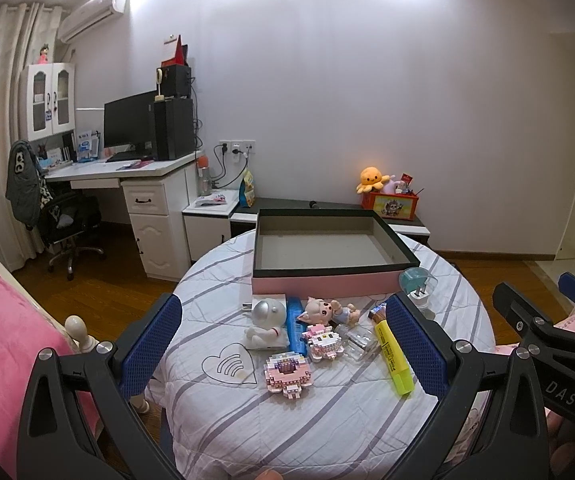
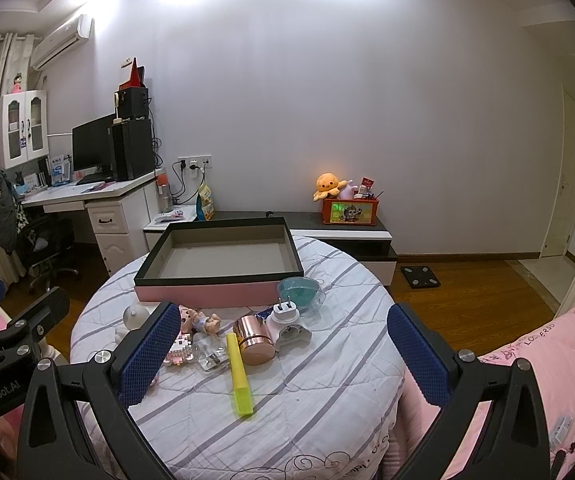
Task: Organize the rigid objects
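Right wrist view: right gripper [image 2: 283, 354] wide, empty, above yellow highlighter [image 2: 238, 376]. Left gripper [image 1: 283, 354] also wide, empty. Items sit clustered just before the empty pink box [image 2: 223, 276]. Best approach: descend square, pinch highlighter mid-barrel, avoid rose-gold cylinder [image 2: 254, 340] touching it.

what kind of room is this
Most likely a bedroom, perhaps a child's: a desk with a monitor, pink bedding, and an octopus plush on a low cabinet.
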Demonstrator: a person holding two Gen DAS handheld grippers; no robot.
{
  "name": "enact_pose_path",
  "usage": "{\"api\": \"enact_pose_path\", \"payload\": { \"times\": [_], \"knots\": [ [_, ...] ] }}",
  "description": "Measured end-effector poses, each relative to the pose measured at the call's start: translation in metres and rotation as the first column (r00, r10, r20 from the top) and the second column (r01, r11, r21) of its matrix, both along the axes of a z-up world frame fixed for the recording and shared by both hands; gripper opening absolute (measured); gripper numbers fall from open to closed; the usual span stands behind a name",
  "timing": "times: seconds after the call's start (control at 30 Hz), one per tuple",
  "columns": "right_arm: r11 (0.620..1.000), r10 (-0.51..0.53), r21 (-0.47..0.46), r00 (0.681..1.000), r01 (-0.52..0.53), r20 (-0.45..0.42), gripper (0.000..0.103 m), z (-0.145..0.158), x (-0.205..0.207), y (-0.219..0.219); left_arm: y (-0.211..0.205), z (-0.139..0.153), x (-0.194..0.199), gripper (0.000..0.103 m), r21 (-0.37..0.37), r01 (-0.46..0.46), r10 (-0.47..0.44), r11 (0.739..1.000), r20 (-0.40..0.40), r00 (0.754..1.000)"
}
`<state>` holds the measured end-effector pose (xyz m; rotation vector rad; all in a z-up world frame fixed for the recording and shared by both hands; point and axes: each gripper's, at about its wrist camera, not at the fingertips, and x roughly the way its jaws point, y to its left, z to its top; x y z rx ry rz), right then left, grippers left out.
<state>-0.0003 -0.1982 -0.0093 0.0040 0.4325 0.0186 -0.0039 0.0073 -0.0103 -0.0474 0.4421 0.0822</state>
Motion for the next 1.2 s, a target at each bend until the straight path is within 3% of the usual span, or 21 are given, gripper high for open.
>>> {"api": "enact_pose_path", "payload": {
  "times": [1.2],
  "knots": [
    [1.000, -0.001, -0.002, 1.000, 0.001, 0.002, 0.103, 0.0002, -0.0005, 0.0007, 0.0061, -0.0071, 0.0023, 0.103, -0.016, -0.010, 0.010, 1.000, -0.005, 1.000]
  ]
}}
